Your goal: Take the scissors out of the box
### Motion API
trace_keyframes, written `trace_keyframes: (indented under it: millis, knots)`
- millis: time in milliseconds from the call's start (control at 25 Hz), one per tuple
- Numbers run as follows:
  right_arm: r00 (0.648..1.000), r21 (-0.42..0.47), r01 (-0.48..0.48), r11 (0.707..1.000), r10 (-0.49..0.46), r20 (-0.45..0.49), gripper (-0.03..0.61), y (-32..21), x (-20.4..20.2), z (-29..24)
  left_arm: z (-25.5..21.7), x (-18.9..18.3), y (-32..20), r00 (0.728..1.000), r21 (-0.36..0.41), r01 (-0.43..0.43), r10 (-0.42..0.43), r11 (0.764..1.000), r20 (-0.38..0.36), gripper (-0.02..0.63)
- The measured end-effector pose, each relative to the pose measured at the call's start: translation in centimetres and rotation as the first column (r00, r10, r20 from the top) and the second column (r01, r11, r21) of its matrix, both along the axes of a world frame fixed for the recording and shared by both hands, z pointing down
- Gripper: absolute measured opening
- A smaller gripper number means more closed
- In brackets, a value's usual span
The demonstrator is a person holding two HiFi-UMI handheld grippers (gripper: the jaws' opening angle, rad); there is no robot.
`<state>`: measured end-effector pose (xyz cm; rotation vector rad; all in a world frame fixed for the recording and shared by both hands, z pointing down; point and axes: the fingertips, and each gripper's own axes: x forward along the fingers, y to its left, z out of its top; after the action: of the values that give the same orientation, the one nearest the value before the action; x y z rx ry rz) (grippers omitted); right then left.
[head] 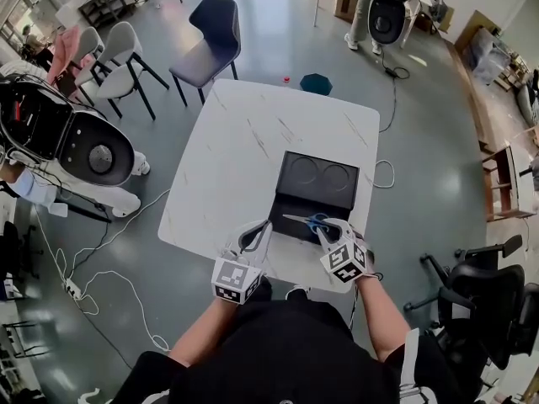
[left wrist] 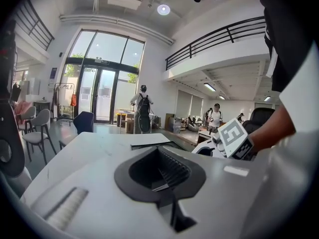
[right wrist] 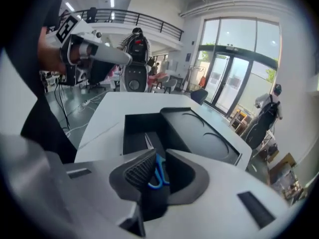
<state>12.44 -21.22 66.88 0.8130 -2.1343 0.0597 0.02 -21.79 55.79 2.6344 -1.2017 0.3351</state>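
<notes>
An open black box point(head: 335, 209) lies on the white table point(head: 244, 150), its lid point(head: 320, 178) folded back on the far side. My right gripper point(head: 324, 225) is shut on the blue handles of the scissors point(head: 301, 220), whose blades point left over the box's near part. In the right gripper view the blue handle point(right wrist: 159, 172) sits between the jaws of the right gripper point(right wrist: 154, 171), and the blades reach over the box interior point(right wrist: 137, 131). My left gripper point(head: 255, 236) rests left of the box, shut and holding nothing; the left gripper point(left wrist: 159, 171) faces across the tabletop.
The table's near edge point(head: 253, 263) is just below both grippers. A dark chair point(head: 206, 40) and light chairs point(head: 118, 57) stand beyond the table. A white round machine point(head: 93, 146) and floor cables point(head: 101, 268) are at the left, an office chair point(head: 484, 297) at the right.
</notes>
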Motion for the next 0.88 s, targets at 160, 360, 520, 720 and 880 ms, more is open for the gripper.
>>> trace_keyframes:
  millis: [160, 360, 520, 720, 880]
  knots:
    - [0.983, -0.038, 0.096, 0.995, -0.100, -0.155, 0.110, -0.1, 0.0, 2.8, 0.5, -0.9, 0.0, 1.000, -0.013, 0.020, -0.020, 1.000, -0.003, 0.009]
    - [0.958, -0.117, 0.134, 0.984, -0.159, -0.239, 0.109, -0.3, 0.0, 5.1, 0.9, -1.8, -0.2, 0.999, -0.020, 0.042, -0.043, 0.999, -0.011, 0.009]
    - [0.931, -0.169, 0.165, 0.972, -0.210, -0.298, 0.110, -0.4, -0.1, 6.5, 1.0, -2.6, -0.4, 0.998, -0.026, 0.060, -0.060, 0.998, -0.017, 0.009]
    - [0.902, -0.225, 0.180, 0.958, -0.252, -0.351, 0.110, -0.4, 0.1, 7.7, 1.2, -3.4, -0.7, 0.997, -0.026, 0.073, -0.073, 0.997, -0.016, 0.009]
    - [0.893, -0.261, 0.176, 0.949, -0.266, -0.364, 0.110, -0.3, 0.0, 7.9, 1.2, -4.1, -1.1, 0.996, -0.025, 0.081, -0.081, 0.996, -0.022, 0.009]
